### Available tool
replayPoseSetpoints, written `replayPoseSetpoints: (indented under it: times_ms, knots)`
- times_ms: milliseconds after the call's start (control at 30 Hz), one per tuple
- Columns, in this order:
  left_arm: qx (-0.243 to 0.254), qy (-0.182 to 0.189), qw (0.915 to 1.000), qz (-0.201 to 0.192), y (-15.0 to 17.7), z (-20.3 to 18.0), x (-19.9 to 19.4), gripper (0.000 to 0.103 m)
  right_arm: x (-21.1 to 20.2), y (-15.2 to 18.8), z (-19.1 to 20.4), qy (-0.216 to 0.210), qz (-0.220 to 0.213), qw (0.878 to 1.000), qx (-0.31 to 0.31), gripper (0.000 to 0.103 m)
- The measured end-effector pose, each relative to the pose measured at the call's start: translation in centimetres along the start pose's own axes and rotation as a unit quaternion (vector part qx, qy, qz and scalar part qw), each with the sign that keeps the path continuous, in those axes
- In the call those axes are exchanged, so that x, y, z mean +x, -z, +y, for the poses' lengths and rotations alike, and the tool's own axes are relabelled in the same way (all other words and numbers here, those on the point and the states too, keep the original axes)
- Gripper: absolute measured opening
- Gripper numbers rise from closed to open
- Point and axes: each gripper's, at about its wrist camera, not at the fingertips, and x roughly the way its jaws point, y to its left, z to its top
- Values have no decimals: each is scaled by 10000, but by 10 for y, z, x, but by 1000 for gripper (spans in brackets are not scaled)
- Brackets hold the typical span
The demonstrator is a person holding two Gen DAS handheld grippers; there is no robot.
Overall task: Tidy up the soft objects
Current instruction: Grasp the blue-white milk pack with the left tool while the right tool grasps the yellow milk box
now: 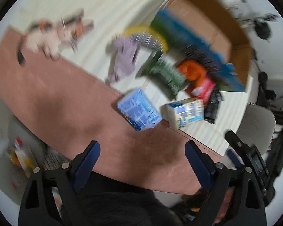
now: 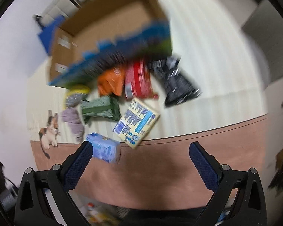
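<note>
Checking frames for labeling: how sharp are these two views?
Left wrist: heavy motion smear across the cardboard box and packs, print unreadable; the jaws stay crisp. Right wrist: similar smear, yellow pack slightly clearer. Both: fisheye bends the table edge.

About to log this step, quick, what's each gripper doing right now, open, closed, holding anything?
Left gripper: open, holding nothing, above the brown table.
Right gripper: open, holding nothing; the blue tissue pack sits beyond its left finger, not gripped.
</note>
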Motion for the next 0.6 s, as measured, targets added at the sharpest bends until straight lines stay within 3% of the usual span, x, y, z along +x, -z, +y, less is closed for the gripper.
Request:
replayPoseSetpoints:
  times_ms: [167,267,333,433,600]
  knots:
    - [-633,27,9960,628,-25,15,70,91,103,-23,10,-153,687,9957,603,101]
    - [-1083,214,9896,917,-32,28,95,91,138,-24,16,-42,1012,9924,695,80]
    - [-1340,357,9849,1041,-36,35,107,91,143,-19,21,52,1075,9935,373,77]
    - [-1300,361,9843,1134,-40,32,121,91,139,-4,29,494,1125,9909,-554,73]
    - [-1171,303,9828,1393,-53,15,152,91,132,27,16,1187,1214,9723,-1604,72]
